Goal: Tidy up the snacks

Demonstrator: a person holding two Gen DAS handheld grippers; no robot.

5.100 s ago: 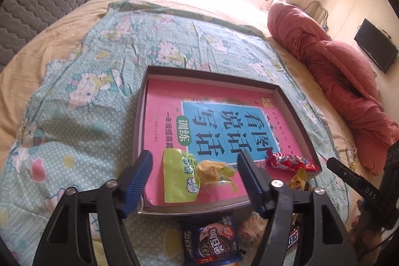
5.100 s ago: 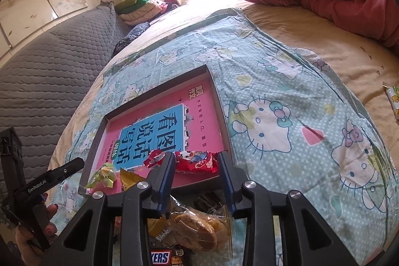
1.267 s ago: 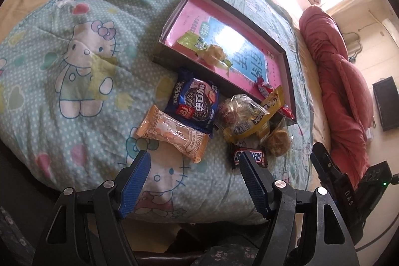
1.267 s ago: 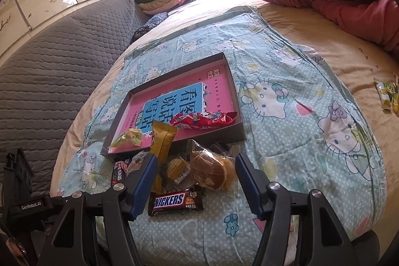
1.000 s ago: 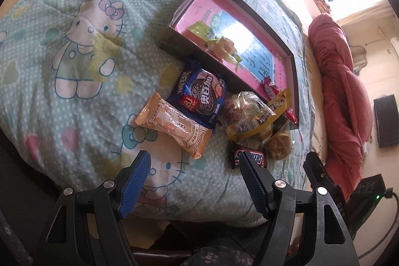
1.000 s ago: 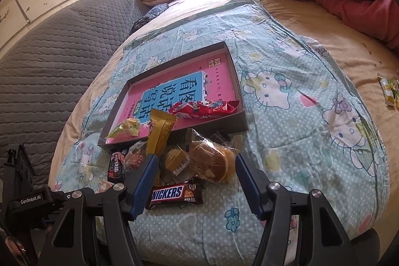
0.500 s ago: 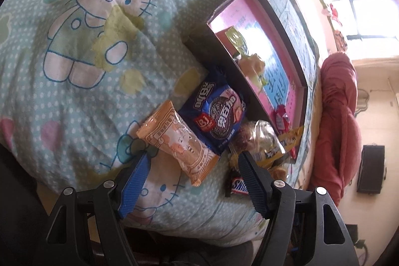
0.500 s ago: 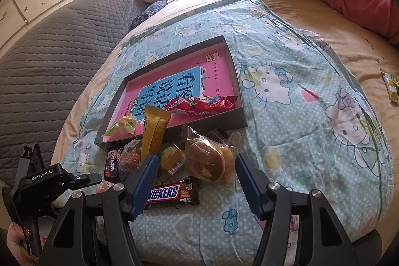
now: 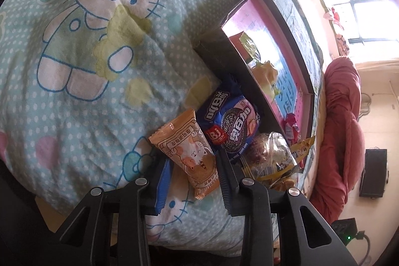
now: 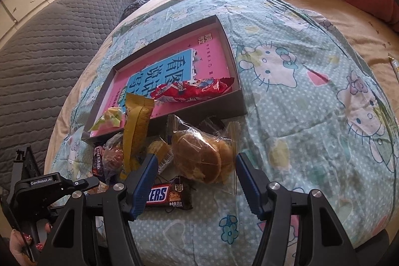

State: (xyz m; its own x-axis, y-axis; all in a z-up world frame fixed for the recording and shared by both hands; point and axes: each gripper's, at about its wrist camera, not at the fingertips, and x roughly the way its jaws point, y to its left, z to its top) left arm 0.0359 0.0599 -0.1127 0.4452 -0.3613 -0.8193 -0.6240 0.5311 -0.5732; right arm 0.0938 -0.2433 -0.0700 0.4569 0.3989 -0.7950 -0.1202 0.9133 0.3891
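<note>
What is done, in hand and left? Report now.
Done: a red packet and a green packet lie in the box.
In hand: the left gripper is closing on the orange packet.
Left: Snickers bar, bagged cakes, blue cookie pack; right gripper open above them.

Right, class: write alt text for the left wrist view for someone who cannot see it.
The left gripper is closing around an orange cat-print snack packet lying on a cartoon-cat bedsheet. Beside it lie a blue cookie packet and wrapped pastries, near a shallow pink-lined box.
</note>
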